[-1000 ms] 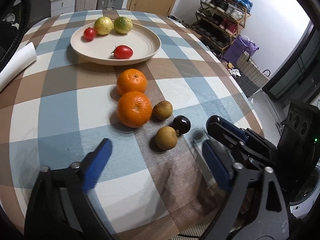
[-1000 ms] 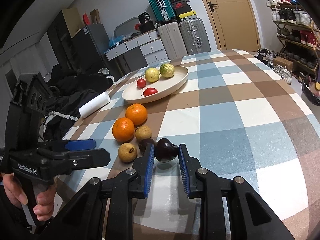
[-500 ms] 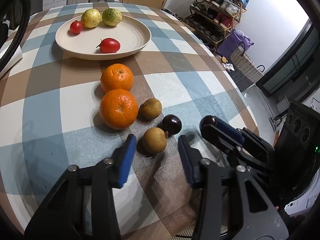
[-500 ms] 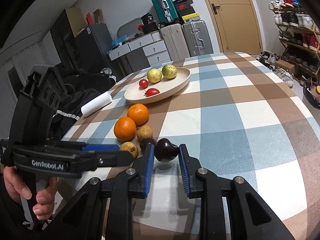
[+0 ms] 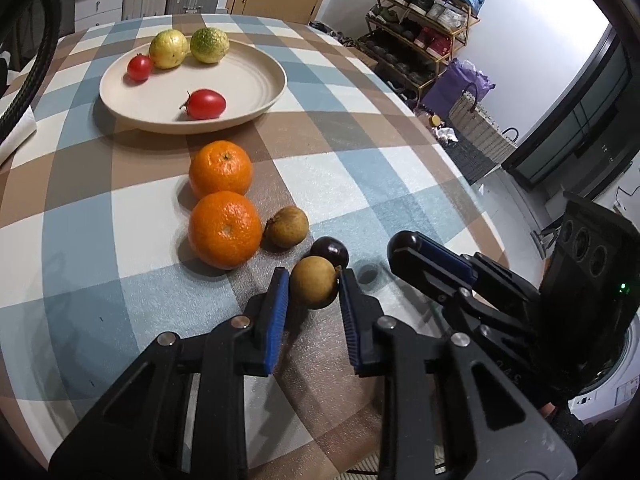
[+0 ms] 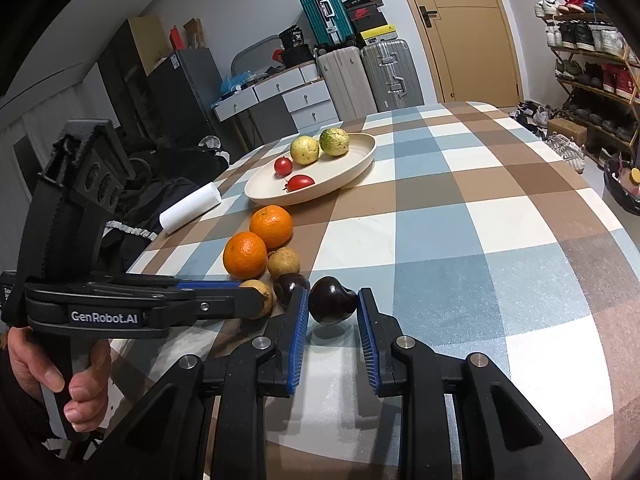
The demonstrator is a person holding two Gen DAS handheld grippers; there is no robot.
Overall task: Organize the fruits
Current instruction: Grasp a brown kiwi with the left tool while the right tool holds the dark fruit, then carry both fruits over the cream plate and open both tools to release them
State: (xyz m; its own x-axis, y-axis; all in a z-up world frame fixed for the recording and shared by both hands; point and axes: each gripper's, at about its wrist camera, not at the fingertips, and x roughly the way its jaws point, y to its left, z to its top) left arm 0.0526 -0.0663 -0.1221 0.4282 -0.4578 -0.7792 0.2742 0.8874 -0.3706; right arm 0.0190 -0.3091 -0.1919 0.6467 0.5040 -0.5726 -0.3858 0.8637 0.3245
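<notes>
While the left tongs [image 5: 314, 288] squeeze a brown fruit [image 5: 313, 287], the right tongs [image 6: 333, 307] hold a dark plum [image 6: 332, 306] (both on the counter [image 6: 460, 216]).

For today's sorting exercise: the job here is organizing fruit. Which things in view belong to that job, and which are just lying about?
Part of the job:
- plate holding two tomatoes and two yellow-green fruits
- two oranges
- brown fruit in the left gripper
- dark fruit in the right gripper
- loose brown fruit and dark fruit

Just lying about:
- paper roll
- suitcases
- shoe rack
</notes>
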